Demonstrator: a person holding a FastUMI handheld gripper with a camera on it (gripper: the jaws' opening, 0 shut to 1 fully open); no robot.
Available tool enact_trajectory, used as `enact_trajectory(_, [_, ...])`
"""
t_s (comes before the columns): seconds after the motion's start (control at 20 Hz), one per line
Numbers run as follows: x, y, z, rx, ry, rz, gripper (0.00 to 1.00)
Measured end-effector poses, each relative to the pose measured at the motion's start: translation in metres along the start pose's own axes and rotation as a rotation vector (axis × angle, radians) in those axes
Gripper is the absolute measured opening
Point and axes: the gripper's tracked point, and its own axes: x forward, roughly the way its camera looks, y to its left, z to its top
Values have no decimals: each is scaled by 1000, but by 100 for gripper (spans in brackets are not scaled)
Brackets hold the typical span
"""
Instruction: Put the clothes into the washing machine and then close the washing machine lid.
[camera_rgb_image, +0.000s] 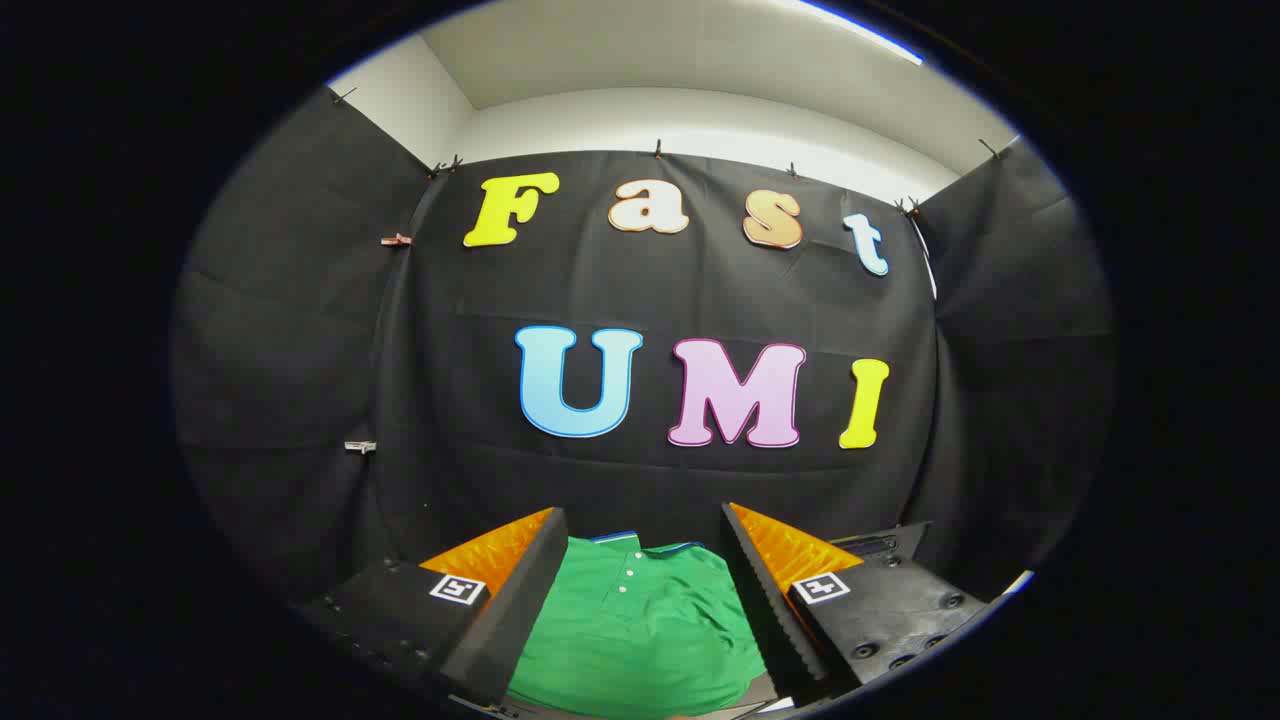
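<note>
Black cloth hangs as the booth's wall (640, 470) on three sides, pinned along its top edge with small clips, and a pale ceiling (700, 60) shows above it. On the left panel of cloth, well beyond the tongs, two small clips (396, 240) sit one above the other.

Nearer, the tongs (645, 535) stand open, with a wide gap between the two fingers and nothing pressed by either one. The left finger (510, 610) angles inward and carries a small square marker (458, 589) on its upper face. Between the fingers and just ahead of them lies a green shirt (640, 630), the garment of the task. It is spread fairly flat, with light wrinkles across the fabric. Its collar (640, 545) points away from the tongs, towards the back wall, and has a thin dark trim along its edge. A short row of pale buttons (627, 578) runs down from the collar. The shirt's side edges pass behind both fingers, so its full outline cannot be told, and whether either finger touches the cloth cannot be told.

The right finger (770, 590) mirrors the left and also bears a square marker (822, 587). A sliver of pale worktop (760, 690) shows below the shirt's near edge, close to the base of that finger.
</note>
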Motion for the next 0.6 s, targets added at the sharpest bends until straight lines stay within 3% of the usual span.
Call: enact_trajectory(0.6, [2, 2, -3, -8, 9, -8, 95])
